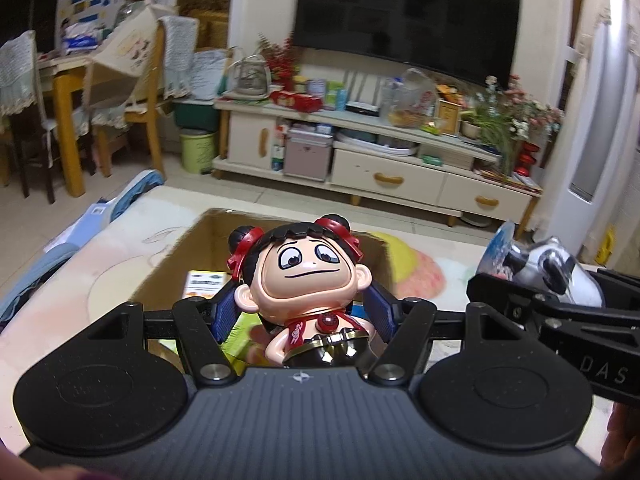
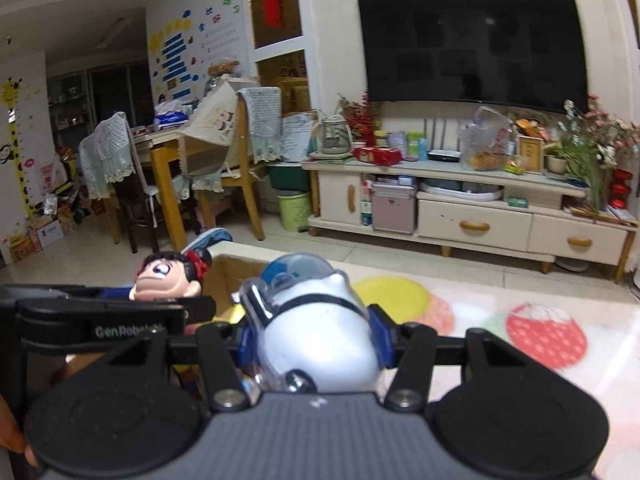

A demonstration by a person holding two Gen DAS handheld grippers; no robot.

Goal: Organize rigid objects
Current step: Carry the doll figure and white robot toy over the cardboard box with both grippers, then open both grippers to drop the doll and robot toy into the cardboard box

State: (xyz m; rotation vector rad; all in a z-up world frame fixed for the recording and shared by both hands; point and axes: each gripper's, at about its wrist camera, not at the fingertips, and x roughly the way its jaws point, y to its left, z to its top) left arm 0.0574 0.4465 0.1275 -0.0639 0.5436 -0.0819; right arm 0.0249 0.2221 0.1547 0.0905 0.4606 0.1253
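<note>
Doll figure (image 1: 308, 276) pinched in left tool (image 1: 303, 312); right view shows right tool (image 2: 316, 336) clamping white panda toy (image 2: 316, 332).

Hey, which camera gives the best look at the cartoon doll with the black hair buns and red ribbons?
The left wrist view. There the doll with black hair buns and red ribbons sits centred in the left tool, face and torso showing. The right wrist view catches only its tilted head at the left edge, behind the left tool's black frame.

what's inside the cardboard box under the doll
Inside the cardboard box, under the doll in the left gripper, lies a white-and-orange packet and something green. The gripper and doll cover the rest.
</note>
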